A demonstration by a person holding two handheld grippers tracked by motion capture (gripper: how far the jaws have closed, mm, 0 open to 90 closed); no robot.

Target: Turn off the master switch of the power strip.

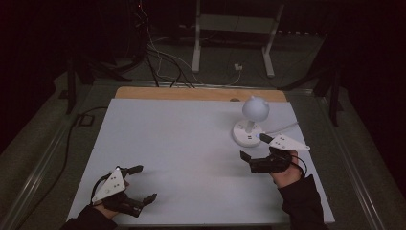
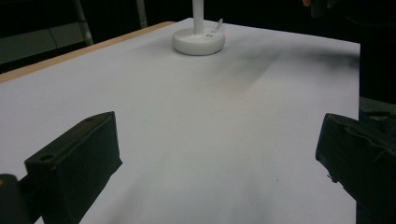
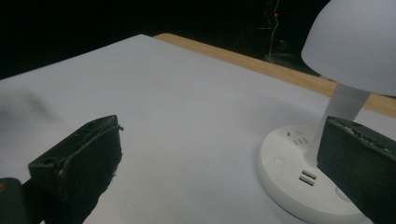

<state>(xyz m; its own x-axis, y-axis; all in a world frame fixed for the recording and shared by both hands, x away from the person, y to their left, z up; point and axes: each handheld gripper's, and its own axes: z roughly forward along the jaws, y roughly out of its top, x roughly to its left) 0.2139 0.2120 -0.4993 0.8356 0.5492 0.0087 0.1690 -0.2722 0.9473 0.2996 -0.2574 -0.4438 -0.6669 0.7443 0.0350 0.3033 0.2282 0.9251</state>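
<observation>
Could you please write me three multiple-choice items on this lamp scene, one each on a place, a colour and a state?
1. Where does the lamp stand on the table?
A. far right part
B. near left corner
C. dead centre

2. What colour is the lamp?
A. black
B. white
C. red

3. How do the jaws of the right gripper stand?
A. shut on the lamp's stem
C. shut on a cable
B. open, holding nothing

Answers:
1 A, since the high view shows it toward the far right, just beyond the right gripper.
2 B, since dome, stem and round base all look white.
3 B, since the right gripper view shows the jaws wide apart with bare table between them.
</observation>
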